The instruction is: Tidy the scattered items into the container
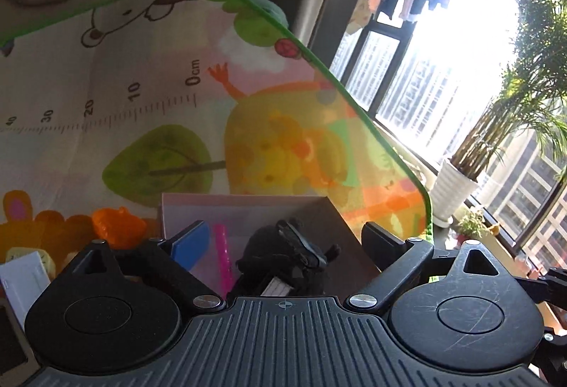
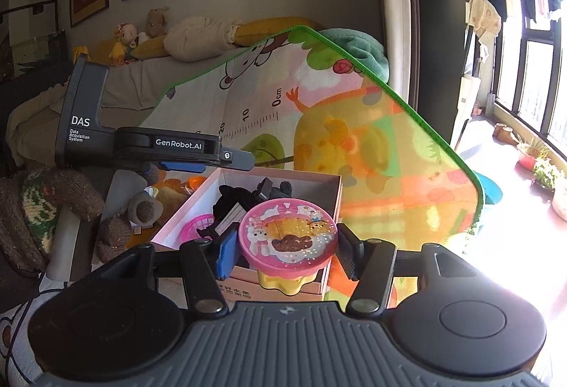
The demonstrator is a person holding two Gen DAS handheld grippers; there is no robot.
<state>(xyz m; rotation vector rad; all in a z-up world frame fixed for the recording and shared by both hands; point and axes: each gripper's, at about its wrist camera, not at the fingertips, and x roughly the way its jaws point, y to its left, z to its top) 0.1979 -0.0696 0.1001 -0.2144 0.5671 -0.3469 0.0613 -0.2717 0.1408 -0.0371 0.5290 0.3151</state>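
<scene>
Round pink-lidded yellow toy cup [image 2: 287, 242] is clamped in right gripper [image 2: 286, 250], near pale pink cardboard box [image 2: 320, 181]. Left gripper [image 1: 283, 242] is spread wide w/ nothing gripped, above black plush toy [image 1: 283, 263] in box.

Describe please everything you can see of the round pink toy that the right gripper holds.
The round pink toy looks like glossy plastic: a flat pink lid printed with cartoon animals, a brown shape and glitter dots, above a smaller yellow scalloped base. It sits upright between the fingers of the right gripper, clamped at its rim by the blue pad on one side and the black pad on the other. It hangs at the near edge of the pink box, which already holds a black plush toy.
</scene>
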